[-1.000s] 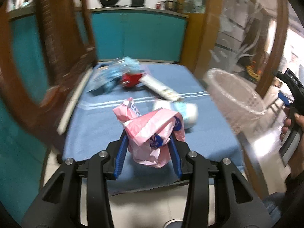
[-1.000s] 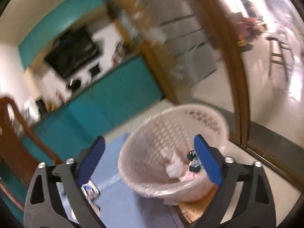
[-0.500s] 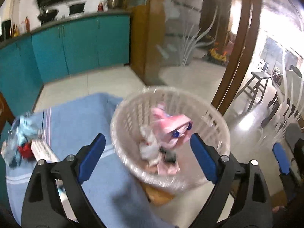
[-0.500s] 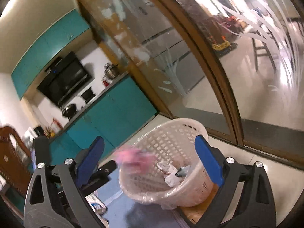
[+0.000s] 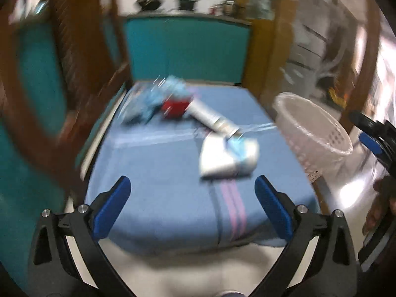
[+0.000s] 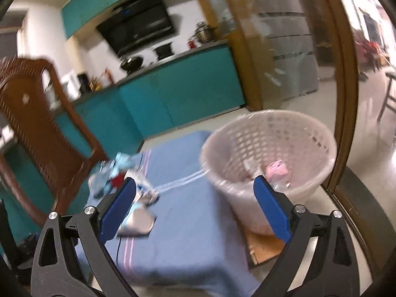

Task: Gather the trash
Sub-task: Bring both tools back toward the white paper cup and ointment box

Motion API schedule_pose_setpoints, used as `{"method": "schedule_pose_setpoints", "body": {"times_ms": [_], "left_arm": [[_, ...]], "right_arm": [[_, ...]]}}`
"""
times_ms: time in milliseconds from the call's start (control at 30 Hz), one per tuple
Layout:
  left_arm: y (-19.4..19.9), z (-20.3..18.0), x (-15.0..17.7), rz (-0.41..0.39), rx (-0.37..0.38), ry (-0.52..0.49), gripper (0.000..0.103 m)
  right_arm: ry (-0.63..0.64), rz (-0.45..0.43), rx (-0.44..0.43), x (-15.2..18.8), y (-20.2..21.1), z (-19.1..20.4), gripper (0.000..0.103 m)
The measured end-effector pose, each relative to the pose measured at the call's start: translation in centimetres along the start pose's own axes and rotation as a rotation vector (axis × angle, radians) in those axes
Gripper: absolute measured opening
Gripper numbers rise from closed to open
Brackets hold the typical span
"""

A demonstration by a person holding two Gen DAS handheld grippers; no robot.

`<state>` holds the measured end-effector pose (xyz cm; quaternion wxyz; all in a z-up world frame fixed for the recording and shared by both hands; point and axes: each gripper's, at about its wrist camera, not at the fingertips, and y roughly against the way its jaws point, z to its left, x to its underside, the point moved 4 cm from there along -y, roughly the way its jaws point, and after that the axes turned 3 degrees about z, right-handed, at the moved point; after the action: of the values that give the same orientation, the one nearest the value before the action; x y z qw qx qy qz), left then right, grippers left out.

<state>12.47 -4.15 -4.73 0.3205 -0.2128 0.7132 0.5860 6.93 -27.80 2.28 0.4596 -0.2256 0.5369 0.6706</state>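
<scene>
Since half a second ago the left claw (image 5: 192,206) has swung away from above the basket and now faces the table (image 5: 160,198) again, its blue pads spread wide with nothing between them, while the pink bag (image 6: 276,169) it carried a second ago lies inside the basket (image 6: 269,158). The table, covered with a blue cloth with pale and pink stripes, fills the middle of the left wrist view, and a brown wooden chair (image 6: 37,128) stands at its left side. The white lattice basket sits just off the table's right edge, on a brown board (image 6: 266,247) on the floor. The right claw (image 6: 194,209) hovers over the near part of the table, also spread wide and empty, with the basket beyond its right pad. On the cloth, a silver and light blue pouch (image 5: 229,157) lies nearest the claws; a white tube (image 5: 210,118) lies just behind it, slanting toward the far left, and its near end appears to touch the pouch, though motion blur makes that uncertain. At the far left of the table sits a heap of light blue wrappers (image 5: 158,99) with a red piece (image 5: 174,107) against it, between the wrappers and the tube.
</scene>
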Motion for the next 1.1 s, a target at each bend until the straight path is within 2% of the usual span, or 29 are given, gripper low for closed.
{"method": "schedule_pose_setpoints", "body": {"times_ms": [67,167,300,467,833,1000,1100], "left_arm": [[-0.5,0.9,0.3,0.034,0.007,0.037,0.1],[-0.1,1.0,0.5,-0.018,0.008,-0.016,0.1],[-0.9,-0.4,0.9,0.021,0.058,-0.056,0.1],[-0.2,-0.7,0.9,0.001,0.058,-0.076,0.1],[-0.8,-1.5,1.0,0.024,0.072,-0.09,0.1],[-2.8,-2.6,0.3,0.052,0.125,-0.083,0.1],[-4.8,-3.9,-0.4,0.061,0.159,-0.125,0.1]], "right_arm": [[0.043,0.022,0.004,1.1,0.2,1.7,0.094],[0.074,0.021,-0.017,1.7,0.6,3.3,0.094],[0.106,0.018,0.001,2.0,0.2,4.2,0.094],[0.113,0.033,-0.001,2.2,-0.1,4.6,0.094],[0.096,0.051,-0.01,2.3,-0.2,4.0,0.094],[0.093,0.048,-0.016,2.2,-0.2,4.1,0.094],[0.093,0.048,-0.017,2.3,-0.3,4.0,0.094]]}}
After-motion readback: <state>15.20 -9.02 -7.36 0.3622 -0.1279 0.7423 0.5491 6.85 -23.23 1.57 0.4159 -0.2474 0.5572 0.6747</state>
